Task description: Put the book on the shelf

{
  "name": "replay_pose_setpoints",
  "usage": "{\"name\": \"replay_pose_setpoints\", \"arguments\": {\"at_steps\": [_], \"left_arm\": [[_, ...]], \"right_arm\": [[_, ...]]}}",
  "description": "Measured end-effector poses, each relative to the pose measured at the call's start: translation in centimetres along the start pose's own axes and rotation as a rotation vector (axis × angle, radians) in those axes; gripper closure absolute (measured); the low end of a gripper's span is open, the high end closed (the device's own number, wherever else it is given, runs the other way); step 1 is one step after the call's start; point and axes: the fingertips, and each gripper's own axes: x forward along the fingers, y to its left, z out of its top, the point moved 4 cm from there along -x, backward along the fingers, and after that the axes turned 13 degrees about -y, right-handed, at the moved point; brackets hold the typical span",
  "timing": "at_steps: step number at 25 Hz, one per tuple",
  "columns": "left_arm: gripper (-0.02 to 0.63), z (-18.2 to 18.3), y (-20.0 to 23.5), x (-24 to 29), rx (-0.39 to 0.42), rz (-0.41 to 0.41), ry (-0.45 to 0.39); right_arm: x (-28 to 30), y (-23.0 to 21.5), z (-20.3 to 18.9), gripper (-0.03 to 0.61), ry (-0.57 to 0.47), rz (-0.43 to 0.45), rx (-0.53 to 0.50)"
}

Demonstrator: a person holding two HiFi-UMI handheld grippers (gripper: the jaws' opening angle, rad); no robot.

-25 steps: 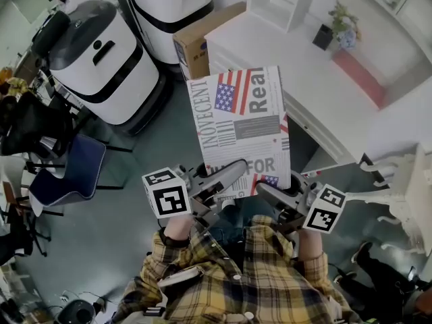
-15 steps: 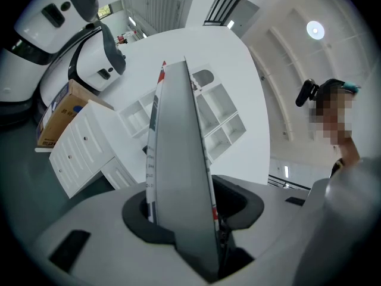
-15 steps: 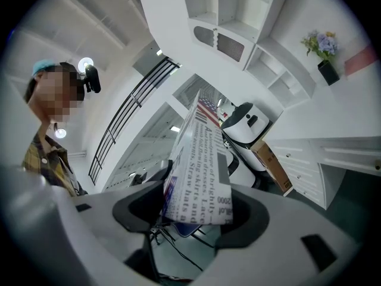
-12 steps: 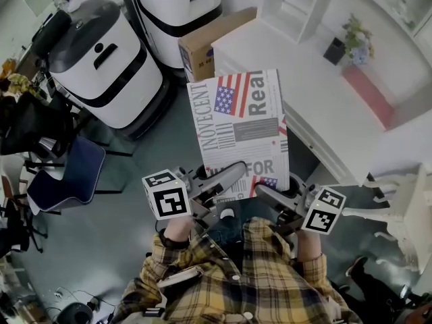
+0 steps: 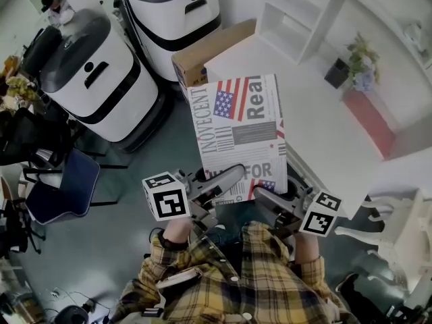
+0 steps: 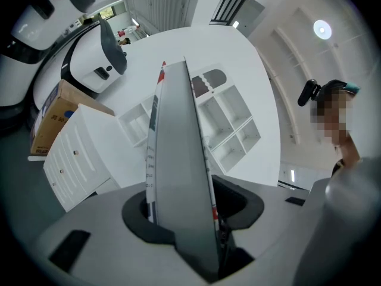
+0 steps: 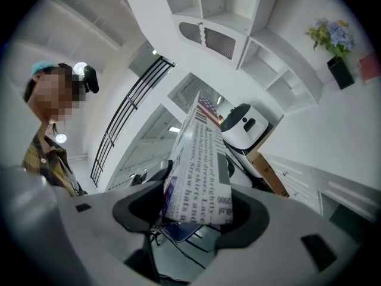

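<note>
The book (image 5: 243, 130) has a newspaper-print cover with a US flag and stands up in front of me. Both grippers hold it by its bottom edge. My left gripper (image 5: 226, 179) is shut on its lower left, and the book (image 6: 178, 154) shows edge-on between the jaws in the left gripper view. My right gripper (image 5: 266, 198) is shut on its lower right, with the printed spine (image 7: 199, 159) between its jaws. A white cubby shelf (image 5: 297, 15) stands on the white cabinet (image 5: 317, 113) beyond the book. The same shelf (image 6: 229, 124) shows behind the book.
Two large white and black robot bodies (image 5: 94, 69) stand to the left. A cardboard box (image 5: 202, 49) leans by the cabinet. A potted flower (image 5: 354, 63) and a pink strip (image 5: 368, 120) sit on the cabinet top. A blue chair (image 5: 64, 184) is at the left.
The book and both grippers have come a little closer to the cabinet; the cubby shelf now looms larger in all views. Both grips are unchanged.
</note>
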Motion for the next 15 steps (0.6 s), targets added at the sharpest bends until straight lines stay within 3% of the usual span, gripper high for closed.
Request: {"name": "replay_pose_setpoints", "arguments": {"at_steps": [15], "left_arm": [[0.417, -0.17, 0.03, 0.01, -0.031, 0.005, 0.001]], "right_arm": [[-0.15, 0.12, 0.18, 0.302, 0.004, -0.012, 0.006]]}}
